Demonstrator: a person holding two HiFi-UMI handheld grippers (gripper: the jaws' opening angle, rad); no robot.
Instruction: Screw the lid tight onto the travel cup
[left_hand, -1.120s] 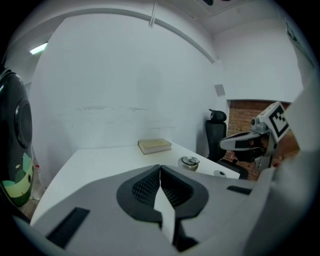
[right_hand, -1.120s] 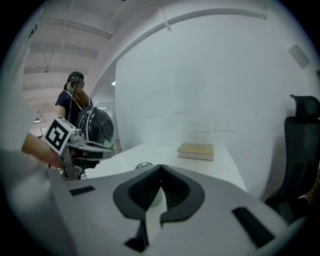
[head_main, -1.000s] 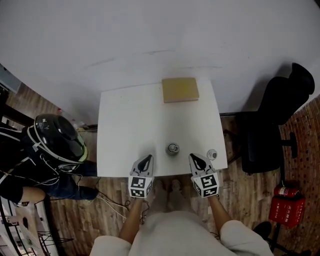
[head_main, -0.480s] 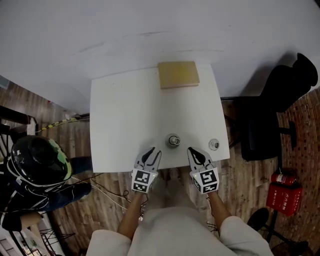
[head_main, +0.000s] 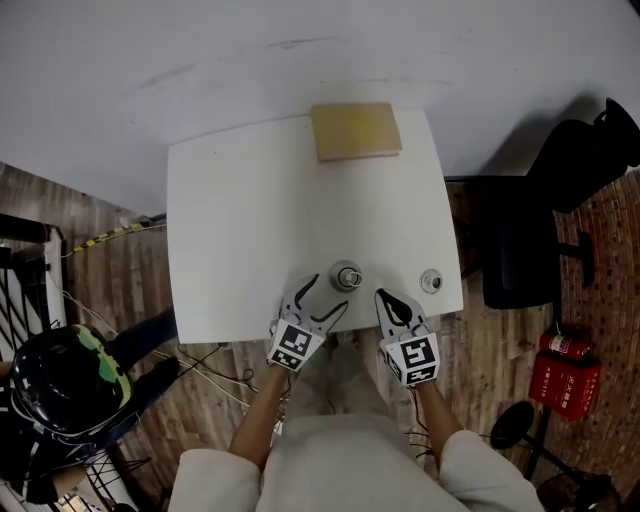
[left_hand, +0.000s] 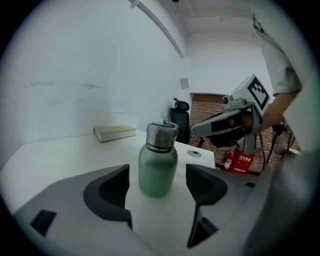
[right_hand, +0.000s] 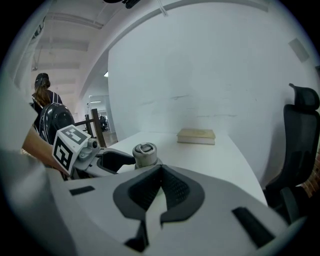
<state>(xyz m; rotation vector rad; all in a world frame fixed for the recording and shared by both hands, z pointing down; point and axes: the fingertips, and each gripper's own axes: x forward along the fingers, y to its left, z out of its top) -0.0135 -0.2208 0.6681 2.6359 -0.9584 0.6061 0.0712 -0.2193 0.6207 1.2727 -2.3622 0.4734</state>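
Observation:
The travel cup (head_main: 346, 276) stands near the table's front edge; it has a frosted green body (left_hand: 158, 170) and a steel top (left_hand: 162, 135). My left gripper (head_main: 322, 299) is just left of it, and its jaws are opening. In the left gripper view the cup stands between the two pads (left_hand: 112, 192), which do not touch it. My right gripper (head_main: 386, 299) is shut and empty, a little to the cup's right. In the right gripper view only the cup's steel top (right_hand: 144, 153) shows above the shut jaws. A small round silver piece (head_main: 431, 280) lies on the table further right.
A tan book (head_main: 355, 130) lies at the table's (head_main: 240, 220) far edge, against the white wall. A black office chair (head_main: 545, 230) and a red fire extinguisher (head_main: 563, 368) stand to the right. A person in a dark helmet (head_main: 60, 375) is at the lower left.
My left gripper has opened and moved in close to the cup. The right gripper stayed shut and barely moved. The helmeted person moved down the left side.

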